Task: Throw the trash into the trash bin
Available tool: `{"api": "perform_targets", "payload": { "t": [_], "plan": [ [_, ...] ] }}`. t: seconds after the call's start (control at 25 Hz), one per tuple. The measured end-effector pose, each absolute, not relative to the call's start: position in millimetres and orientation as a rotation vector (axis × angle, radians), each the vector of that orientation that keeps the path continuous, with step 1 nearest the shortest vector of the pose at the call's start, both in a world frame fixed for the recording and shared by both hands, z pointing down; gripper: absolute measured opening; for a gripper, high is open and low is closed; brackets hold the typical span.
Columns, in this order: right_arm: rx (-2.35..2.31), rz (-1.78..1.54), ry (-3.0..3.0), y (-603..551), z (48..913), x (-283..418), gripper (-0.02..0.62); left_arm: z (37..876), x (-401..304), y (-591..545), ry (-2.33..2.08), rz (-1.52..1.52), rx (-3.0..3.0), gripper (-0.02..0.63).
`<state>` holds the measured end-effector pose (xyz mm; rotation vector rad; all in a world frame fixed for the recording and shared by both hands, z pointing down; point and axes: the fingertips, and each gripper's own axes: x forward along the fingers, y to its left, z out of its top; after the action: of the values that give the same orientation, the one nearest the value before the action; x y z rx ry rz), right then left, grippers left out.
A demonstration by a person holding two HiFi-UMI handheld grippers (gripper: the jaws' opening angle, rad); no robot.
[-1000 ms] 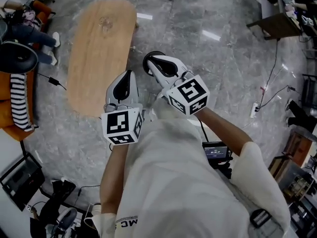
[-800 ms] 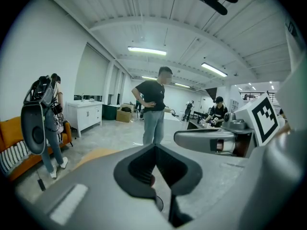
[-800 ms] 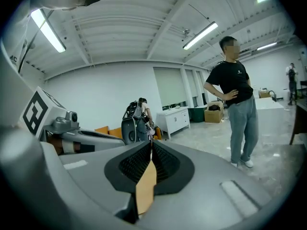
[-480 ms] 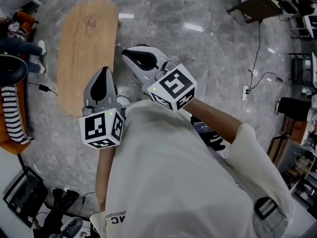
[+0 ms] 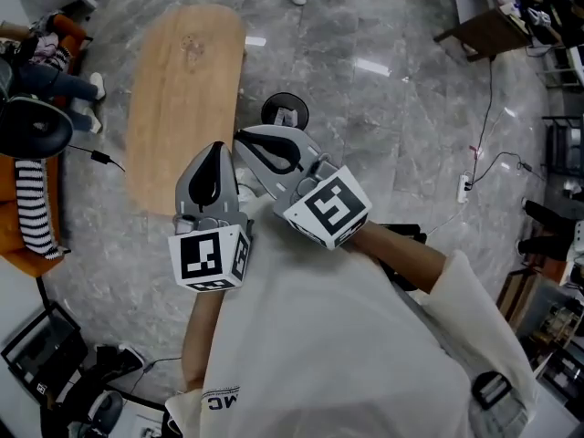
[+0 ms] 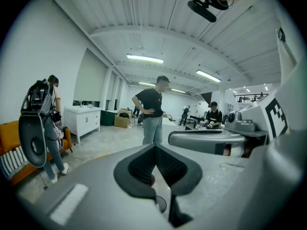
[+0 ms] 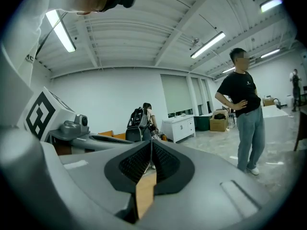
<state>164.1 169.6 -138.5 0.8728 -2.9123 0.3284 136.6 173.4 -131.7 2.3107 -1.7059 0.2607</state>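
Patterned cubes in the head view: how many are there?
2. One cube sits on the left tool, left of centre; the other cube sits on the right tool, slightly higher. None seems hidden.

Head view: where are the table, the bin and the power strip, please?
table (image 5: 178, 99), head view, middle of its wooden top
bin (image 5: 285, 97), head view, far side of its black rim
power strip (image 5: 463, 190), head view, middle of its white body

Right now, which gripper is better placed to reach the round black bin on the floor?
Right, probably. In the head view the right gripper shows closest to the bin; the left gripper shows over the table's edge, farther off. Both are shut and empty.
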Motion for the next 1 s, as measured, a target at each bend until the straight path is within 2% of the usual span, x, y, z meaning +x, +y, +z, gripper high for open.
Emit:
{"api": "perform_targets", "payload": {
  "t": [1.0],
  "plan": [
    [0.844,0.331,-2.896,176,-124,145,0.028,-124,117,181,-1.758,0.25,2.293,0.0]
  ]
}}
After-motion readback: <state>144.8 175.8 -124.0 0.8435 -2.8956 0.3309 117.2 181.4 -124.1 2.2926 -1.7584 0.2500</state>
